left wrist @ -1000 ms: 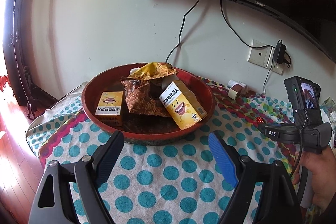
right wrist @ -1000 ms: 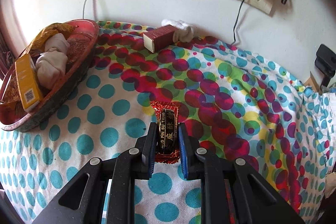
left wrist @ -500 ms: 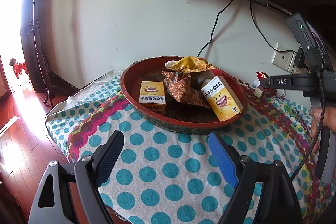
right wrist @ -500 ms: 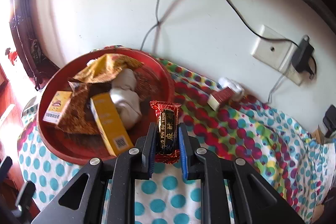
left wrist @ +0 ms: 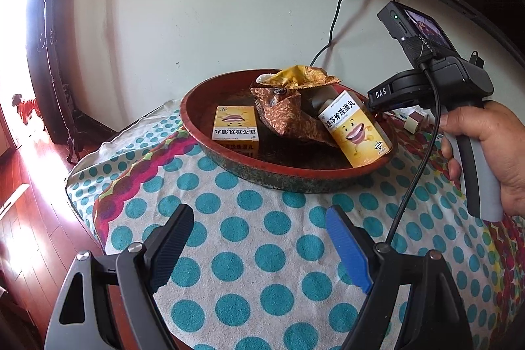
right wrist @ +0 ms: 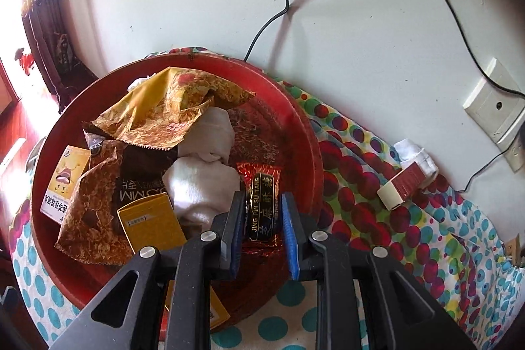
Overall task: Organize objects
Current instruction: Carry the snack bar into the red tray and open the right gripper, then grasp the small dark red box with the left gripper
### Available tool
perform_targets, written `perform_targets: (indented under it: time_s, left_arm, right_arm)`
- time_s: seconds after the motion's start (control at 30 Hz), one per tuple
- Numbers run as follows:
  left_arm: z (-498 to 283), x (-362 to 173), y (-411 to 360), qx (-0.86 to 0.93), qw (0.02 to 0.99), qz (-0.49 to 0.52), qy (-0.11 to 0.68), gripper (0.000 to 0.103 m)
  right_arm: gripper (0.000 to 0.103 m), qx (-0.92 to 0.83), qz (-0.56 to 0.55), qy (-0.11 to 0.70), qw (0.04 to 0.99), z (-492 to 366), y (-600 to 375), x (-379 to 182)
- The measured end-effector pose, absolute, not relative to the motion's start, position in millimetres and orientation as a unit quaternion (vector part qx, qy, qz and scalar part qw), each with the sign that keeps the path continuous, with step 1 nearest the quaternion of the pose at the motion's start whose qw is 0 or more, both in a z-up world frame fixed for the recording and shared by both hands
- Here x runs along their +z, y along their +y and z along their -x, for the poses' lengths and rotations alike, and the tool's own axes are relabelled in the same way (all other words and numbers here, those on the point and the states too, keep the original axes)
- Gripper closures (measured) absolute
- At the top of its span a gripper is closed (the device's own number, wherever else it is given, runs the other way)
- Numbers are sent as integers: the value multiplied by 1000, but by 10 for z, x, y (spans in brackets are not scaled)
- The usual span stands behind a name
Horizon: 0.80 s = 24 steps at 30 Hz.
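Red lacquer tray sits on the polka-dot cloth, against the wall. Contents visible: two yellow cartoon-face boxes, one lying flat, one propped on end; a crumpled gold-brown snack bag; a second brown wrapper; rolled white cloth.

Right gripper is over the tray's right half. Red-and-black candy packet (label "JING PIN SU TANG") lies between its fingers. The jaws have just been opening. A gap shows on both sides of the packet, the right side more clearly, so the pads appear to be off it. Reading: release in progress or just made; whether the packet rests fully on the tray floor I cannot tell.

Left gripper hangs wide open and empty above the cloth, on the near side of the tray, gripping nothing.

Progress estimate: most loose items are already gathered in the tray, and the candy packet counts as delivered once the gripper clears. Still outside: a small red-and-cream box on the cloth near the wall, touching a bit of white cloth. These look like the remaining pickups. Beyond the cloth's far right edge, not legible.
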<state>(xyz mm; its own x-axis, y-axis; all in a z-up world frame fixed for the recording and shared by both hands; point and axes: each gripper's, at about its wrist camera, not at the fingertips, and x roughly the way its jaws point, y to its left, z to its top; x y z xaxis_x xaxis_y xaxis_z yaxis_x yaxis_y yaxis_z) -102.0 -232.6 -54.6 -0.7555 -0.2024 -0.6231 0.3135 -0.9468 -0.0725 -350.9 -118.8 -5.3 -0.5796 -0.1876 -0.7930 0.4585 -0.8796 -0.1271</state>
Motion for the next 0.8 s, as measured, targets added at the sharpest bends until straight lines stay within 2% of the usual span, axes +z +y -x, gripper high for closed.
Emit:
perform_targets:
  time_s: [0.07,0.1,0.13,0.3,0.53,0.8]
  left_arm:
    - [1036,-560,-2320,-933,140,-321,84,18]
    - [1040,-564,-2311,-934,137,-320,84,18]
    - [1043,-569,-2293,-934,135,-320,81,18]
    - [1032,-572,-2104,-941,117,-312,58,18]
    - [1191,-464,-1602,-950,41,-308,25,18]
    - [2208,-182,-879,-953,-40,-301,-2,18]
  right_arm:
    - [49,-883,-405,154,178,3505,-1127,41]
    - [25,-892,-388,149,178,3473,-1059,114]
    - [21,-902,-367,141,178,3427,-959,194]
    - [18,-925,-348,110,105,3315,-116,249]
    - [18,-913,-401,69,-2,3280,1098,-258]
    - [18,-915,-394,66,-49,3210,1733,-404]
